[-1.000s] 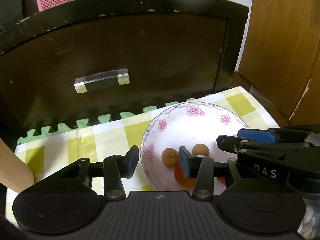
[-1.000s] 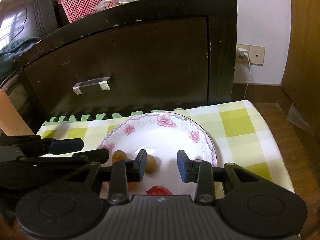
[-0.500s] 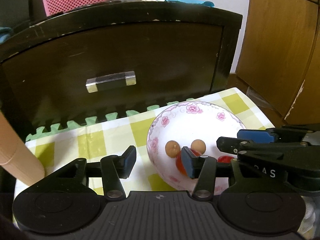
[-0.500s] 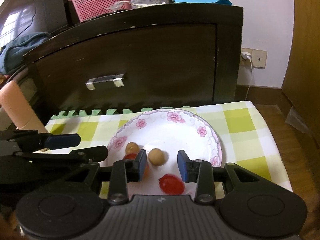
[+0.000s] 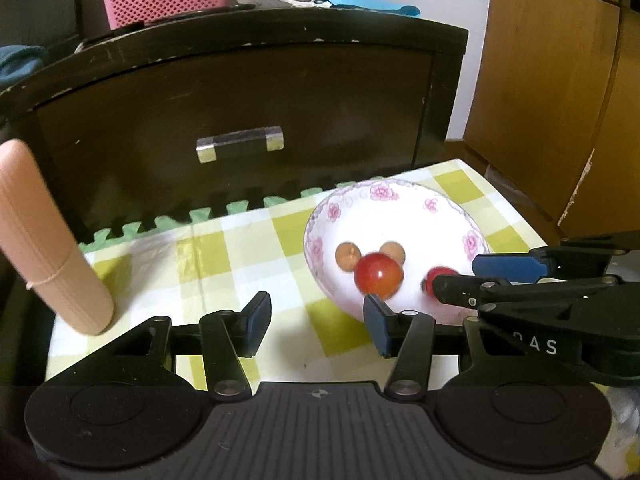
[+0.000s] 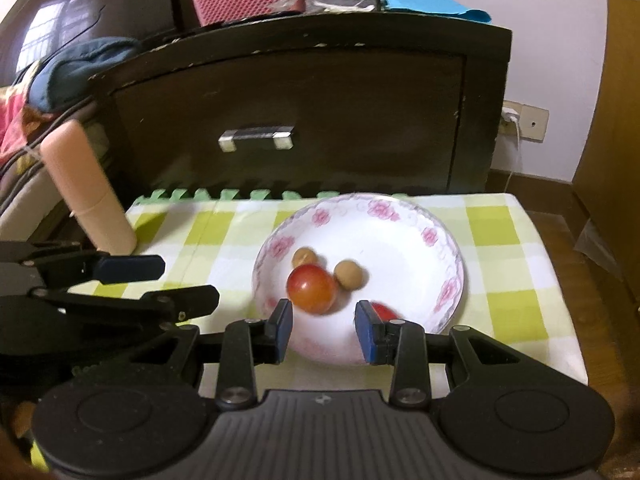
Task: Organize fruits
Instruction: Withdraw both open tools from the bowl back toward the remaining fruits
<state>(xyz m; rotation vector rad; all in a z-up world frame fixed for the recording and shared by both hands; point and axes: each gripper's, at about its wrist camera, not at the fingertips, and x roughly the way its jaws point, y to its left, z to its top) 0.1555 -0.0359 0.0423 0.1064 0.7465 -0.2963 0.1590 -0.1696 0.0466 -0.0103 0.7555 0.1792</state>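
Both grippers empty w/ jaws spread: left gripper point(image 5: 316, 322) over the checked cloth point(image 5: 224, 256), right gripper point(image 6: 324, 330) at the near rim of the floral bowl point(image 6: 400, 216). Bowl holds a big red tomato point(image 6: 312, 288), 2 brown fruits point(image 6: 349, 275), a small red one point(image 6: 382, 312).

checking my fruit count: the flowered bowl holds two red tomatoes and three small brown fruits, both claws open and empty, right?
Not quite: the bowl holds only two small brown fruits, as the right wrist view shows. The two tomatoes and the open, empty claws, left and right, are right.
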